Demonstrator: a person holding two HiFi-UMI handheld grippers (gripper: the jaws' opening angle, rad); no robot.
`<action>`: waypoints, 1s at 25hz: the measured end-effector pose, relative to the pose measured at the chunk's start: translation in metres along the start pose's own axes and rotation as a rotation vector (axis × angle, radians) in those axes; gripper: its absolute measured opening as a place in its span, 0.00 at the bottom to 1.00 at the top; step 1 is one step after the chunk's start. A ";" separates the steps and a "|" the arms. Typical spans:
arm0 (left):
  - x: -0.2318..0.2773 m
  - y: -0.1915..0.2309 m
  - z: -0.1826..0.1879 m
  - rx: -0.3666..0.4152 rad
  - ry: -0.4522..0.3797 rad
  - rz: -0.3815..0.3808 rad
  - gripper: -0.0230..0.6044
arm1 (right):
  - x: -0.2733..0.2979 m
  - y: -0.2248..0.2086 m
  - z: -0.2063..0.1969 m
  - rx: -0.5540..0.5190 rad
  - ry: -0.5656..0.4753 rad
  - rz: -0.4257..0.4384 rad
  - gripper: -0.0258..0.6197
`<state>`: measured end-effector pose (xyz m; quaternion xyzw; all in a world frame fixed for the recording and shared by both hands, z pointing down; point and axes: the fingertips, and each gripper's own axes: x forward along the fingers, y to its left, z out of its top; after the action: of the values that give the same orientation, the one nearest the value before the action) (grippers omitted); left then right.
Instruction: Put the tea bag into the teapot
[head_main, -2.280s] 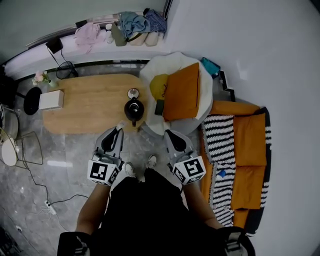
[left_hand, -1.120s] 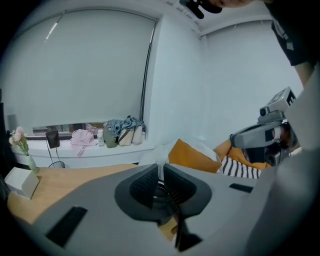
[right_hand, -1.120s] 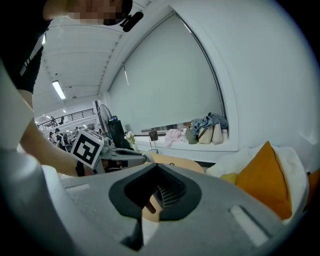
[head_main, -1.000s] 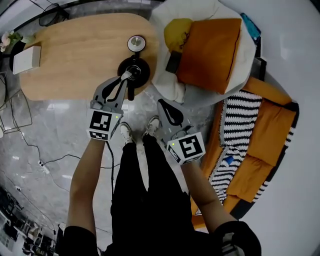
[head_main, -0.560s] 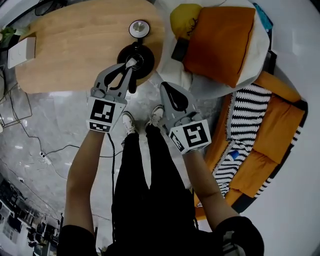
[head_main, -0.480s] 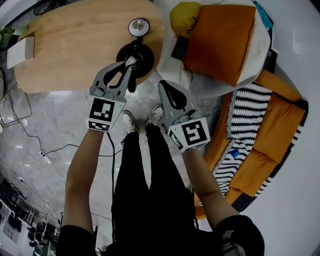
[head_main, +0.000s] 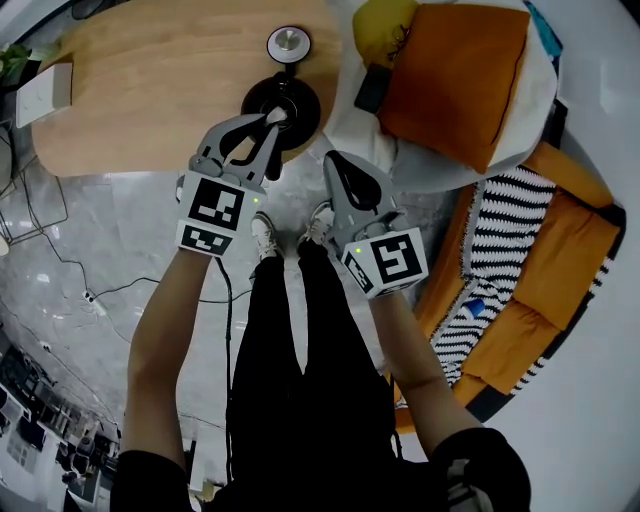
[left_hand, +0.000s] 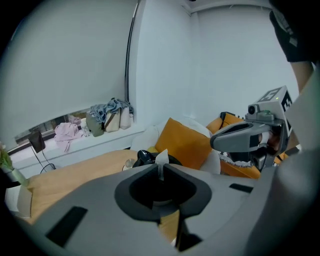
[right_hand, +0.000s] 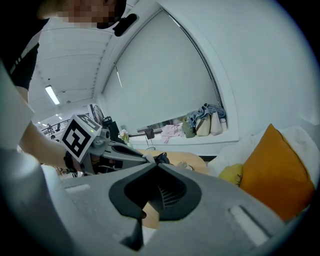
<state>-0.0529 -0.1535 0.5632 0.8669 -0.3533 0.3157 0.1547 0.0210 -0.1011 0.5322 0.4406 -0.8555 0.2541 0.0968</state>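
Pinching the tea bag between narrowed tips, the left claw hangs over the black teapot on the desk, so the opening seems to lie just below. The right claw is closed, empty and farther off.

Grey left claw and right claw bear black-and-white marker cubes; black trousers, white shoes.
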 end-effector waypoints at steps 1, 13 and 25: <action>0.002 0.000 -0.003 0.003 0.027 -0.002 0.09 | 0.000 -0.001 0.000 0.000 0.000 -0.001 0.05; 0.017 0.004 -0.018 -0.007 0.175 -0.001 0.09 | 0.006 -0.010 -0.002 -0.013 -0.005 0.012 0.05; 0.026 0.008 -0.020 -0.014 0.256 0.005 0.09 | 0.008 -0.011 -0.005 -0.004 0.005 0.020 0.05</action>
<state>-0.0530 -0.1623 0.5956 0.8176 -0.3350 0.4216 0.2037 0.0248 -0.1092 0.5437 0.4312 -0.8601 0.2545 0.0975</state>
